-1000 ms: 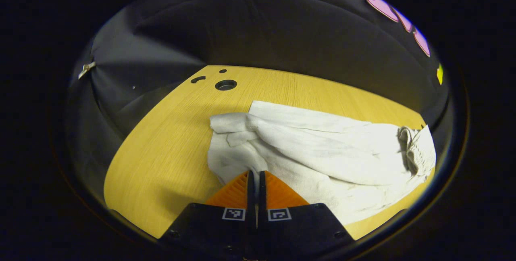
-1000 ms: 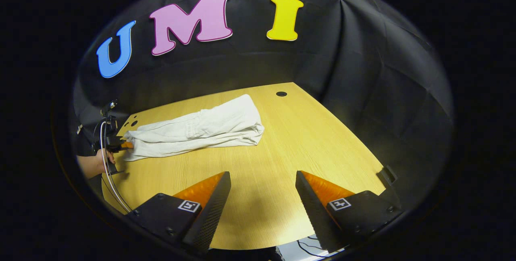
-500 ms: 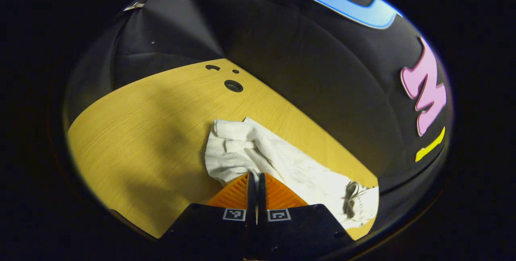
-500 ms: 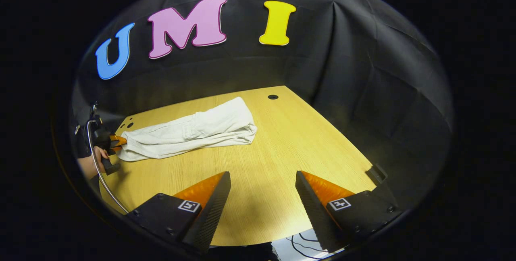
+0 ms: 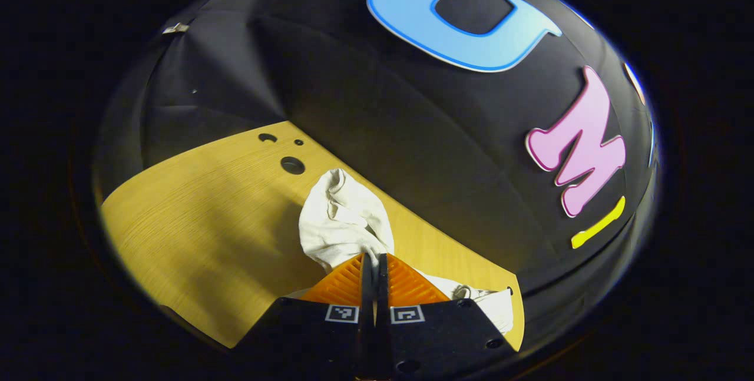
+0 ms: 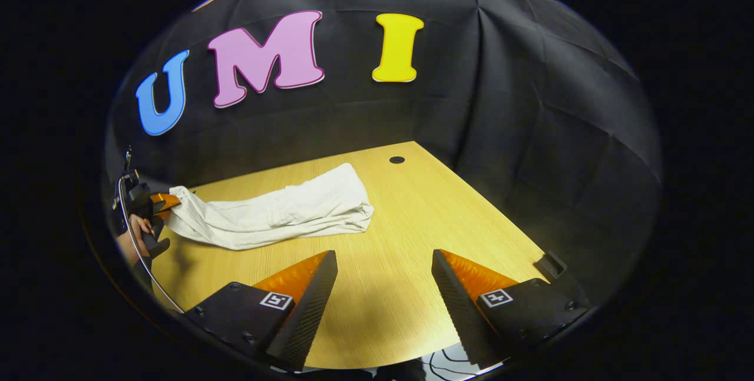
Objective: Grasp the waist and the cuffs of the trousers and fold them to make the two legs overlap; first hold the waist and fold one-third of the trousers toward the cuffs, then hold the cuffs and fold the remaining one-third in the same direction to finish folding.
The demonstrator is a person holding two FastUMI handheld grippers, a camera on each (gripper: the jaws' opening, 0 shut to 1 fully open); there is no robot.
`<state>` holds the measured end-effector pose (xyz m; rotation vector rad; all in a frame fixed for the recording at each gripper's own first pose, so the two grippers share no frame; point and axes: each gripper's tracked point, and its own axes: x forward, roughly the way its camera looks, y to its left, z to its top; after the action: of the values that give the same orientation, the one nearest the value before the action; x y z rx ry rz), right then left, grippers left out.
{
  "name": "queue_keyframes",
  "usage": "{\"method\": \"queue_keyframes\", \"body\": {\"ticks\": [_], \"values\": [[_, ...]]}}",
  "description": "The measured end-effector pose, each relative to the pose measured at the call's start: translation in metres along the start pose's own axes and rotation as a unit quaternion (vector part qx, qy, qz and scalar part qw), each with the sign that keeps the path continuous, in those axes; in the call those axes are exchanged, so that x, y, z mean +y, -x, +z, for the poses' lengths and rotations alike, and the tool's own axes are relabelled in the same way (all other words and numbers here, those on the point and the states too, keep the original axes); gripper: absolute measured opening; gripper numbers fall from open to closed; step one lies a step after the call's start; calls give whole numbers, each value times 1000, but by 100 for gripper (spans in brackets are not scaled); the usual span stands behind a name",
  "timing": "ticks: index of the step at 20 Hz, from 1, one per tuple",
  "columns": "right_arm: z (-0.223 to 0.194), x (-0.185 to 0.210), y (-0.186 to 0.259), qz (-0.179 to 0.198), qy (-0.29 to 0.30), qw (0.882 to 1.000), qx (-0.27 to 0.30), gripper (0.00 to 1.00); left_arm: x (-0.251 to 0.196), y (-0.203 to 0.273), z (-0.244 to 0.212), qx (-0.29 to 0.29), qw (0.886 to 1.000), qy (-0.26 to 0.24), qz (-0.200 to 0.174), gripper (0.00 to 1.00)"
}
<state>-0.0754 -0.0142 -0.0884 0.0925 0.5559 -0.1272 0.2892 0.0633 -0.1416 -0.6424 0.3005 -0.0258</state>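
While the left claw [image 5: 374, 263] pinches the trousers [image 6: 277, 213] end raised off the table [image 6: 412, 222], the right claw [image 6: 383, 275] gapes over bare wood nearer than the trousers.

Trousers [image 6: 277, 213] — off-white, plain, unpatterned cloth. Table [image 6: 424, 222] — yellow-tan wood grain with fine straight lines, dark round holes [image 5: 292, 165] near one corner. Booth wall [image 6: 530, 104]: black cloth.

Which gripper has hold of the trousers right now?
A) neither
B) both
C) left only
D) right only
C: the left gripper is shut on one end of the white trousers, lifted off the table, while the right gripper hangs open over bare wood.
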Motion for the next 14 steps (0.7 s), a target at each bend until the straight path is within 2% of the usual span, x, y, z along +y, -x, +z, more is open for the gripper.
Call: {"method": "queue_keyframes", "body": {"ticks": [4, 8, 14], "values": [[3, -24, -28, 19, 18, 1000, 6, 99, -58, 3, 6, -22, 998, -54, -16, 5], [20, -53, -58, 37, 16, 999, 8, 99, -138, 6, 1, -42, 995, -78, -40, 5], [28, -95, -86, 67, 17, 998, 12, 99, -262, 0, -46, -40, 990, -104, -82, 5]]}}
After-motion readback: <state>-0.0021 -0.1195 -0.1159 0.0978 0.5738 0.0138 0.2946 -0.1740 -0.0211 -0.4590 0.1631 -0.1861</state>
